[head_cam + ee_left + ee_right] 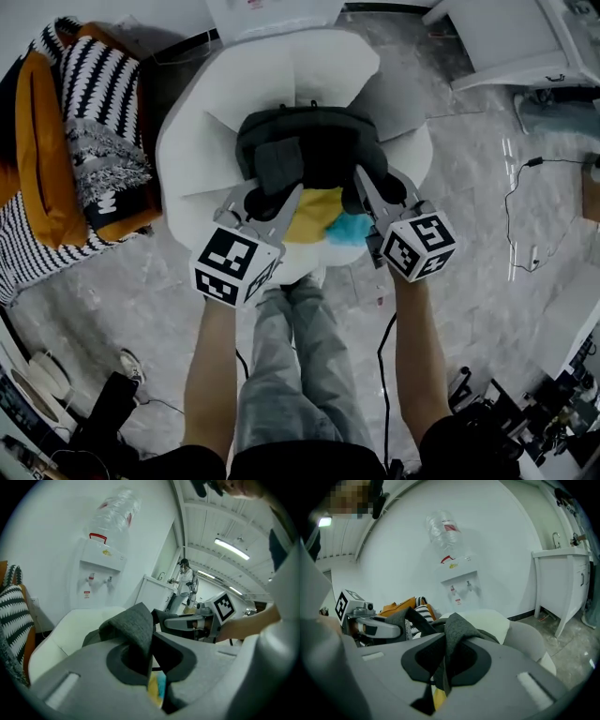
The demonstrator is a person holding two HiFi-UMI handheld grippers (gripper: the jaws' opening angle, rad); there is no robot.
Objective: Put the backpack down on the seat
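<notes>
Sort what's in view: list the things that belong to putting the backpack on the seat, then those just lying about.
In the job: backpack, white seat, left gripper, right gripper, both clamped on its grey straps.

Lying about: striped cushions, water dispenser, floor cable, white cabinet.

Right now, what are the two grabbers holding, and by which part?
The dark backpack: the left gripper and right gripper each clamp one grey strap.
</notes>
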